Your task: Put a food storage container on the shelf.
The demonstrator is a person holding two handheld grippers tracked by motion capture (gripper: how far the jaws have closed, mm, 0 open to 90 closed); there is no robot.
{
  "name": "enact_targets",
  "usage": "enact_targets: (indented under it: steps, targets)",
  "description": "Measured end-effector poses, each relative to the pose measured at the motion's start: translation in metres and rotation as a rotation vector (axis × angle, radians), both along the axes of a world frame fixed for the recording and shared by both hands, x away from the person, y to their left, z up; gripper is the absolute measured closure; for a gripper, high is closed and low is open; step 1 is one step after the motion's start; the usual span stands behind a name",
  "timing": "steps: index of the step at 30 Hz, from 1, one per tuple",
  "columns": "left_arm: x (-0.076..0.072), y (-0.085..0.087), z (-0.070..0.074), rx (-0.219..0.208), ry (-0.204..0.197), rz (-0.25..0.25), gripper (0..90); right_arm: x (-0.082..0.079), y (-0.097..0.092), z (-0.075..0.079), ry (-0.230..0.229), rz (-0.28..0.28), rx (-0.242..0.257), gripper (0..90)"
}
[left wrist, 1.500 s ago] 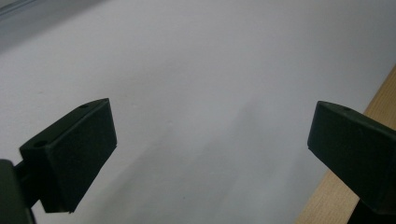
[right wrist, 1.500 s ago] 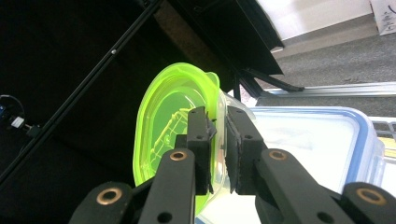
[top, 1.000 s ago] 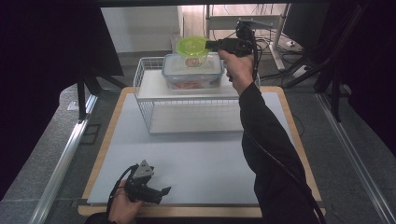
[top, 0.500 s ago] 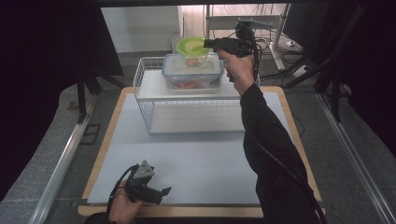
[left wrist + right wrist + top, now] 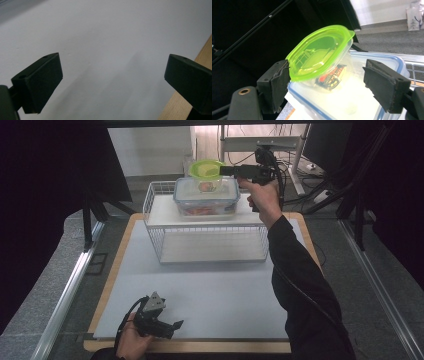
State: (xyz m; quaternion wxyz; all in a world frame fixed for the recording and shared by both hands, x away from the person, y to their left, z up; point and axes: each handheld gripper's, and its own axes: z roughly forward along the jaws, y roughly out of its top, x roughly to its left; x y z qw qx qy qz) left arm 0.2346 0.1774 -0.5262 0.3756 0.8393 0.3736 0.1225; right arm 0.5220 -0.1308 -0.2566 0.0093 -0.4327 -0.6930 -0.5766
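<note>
A small clear container with a lime-green lid (image 5: pixel 206 168) (image 5: pixel 319 53) rests tilted on top of a larger clear box with a blue-rimmed lid (image 5: pixel 206 195) (image 5: pixel 352 100). The box stands on the upper shelf of a white wire rack (image 5: pixel 155 200). My right gripper (image 5: pixel 225 170) (image 5: pixel 327 75) is held high at the container with its jaws wide apart. The green lid's edge touches one pad (image 5: pixel 279 82); the other pad stands clear of it. My left gripper (image 5: pixel 172 325) (image 5: pixel 112 67) lies open on the white mat near the table's front edge, with nothing between its jaws.
The white mat (image 5: pixel 210 290) covers a wooden board whose edge (image 5: pixel 203 53) runs beside the left gripper. Food shows inside the large box. Dark stands and cables (image 5: pixel 320 195) crowd the back right, behind the rack.
The right gripper has edged slightly left over the box, staying at the green-lidded container. The left gripper has not moved.
</note>
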Motion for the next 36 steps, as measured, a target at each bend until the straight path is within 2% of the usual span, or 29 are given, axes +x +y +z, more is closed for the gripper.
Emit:
enact_targets:
  steps: [8,12,15,17,21,28,30,32,33,36]
  targets:
    - [0.000,-0.001,0.000,-0.012,-0.004,-0.005,1.8,-0.015,-0.011,-0.007,-0.031,0.040,-0.038,18.2]
    - [0.000,-0.003,0.000,0.003,-0.006,-0.017,2.0,-0.025,-0.016,-0.014,-0.052,0.065,-0.072,16.8]
    - [-0.001,-0.003,0.000,0.005,-0.010,-0.018,2.1,-0.030,-0.018,-0.019,-0.064,0.082,-0.072,16.0]
    - [-0.001,-0.003,0.000,0.004,-0.010,-0.018,2.1,-0.032,-0.019,-0.021,-0.069,0.087,-0.074,15.6]
    - [-0.001,-0.004,0.000,0.007,-0.019,-0.022,2.2,-0.045,-0.018,-0.025,-0.105,0.101,-0.139,13.7]
    - [-0.002,-0.005,0.000,0.014,-0.033,-0.028,2.2,-0.060,-0.017,-0.031,-0.128,0.118,-0.160,11.7]
    - [-0.002,-0.005,0.000,0.016,-0.037,-0.030,2.2,-0.069,-0.017,-0.033,-0.150,0.127,-0.182,11.3]
    - [-0.002,-0.005,0.000,0.017,-0.038,-0.031,2.2,-0.072,-0.017,-0.034,-0.161,0.133,-0.189,11.2]
    - [-0.003,-0.006,0.000,0.018,-0.042,-0.031,2.2,-0.080,-0.017,-0.035,-0.172,0.135,-0.198,11.2]
    - [-0.003,-0.006,0.000,0.017,-0.046,-0.034,2.2,-0.085,-0.017,-0.037,-0.171,0.144,-0.193,11.2]
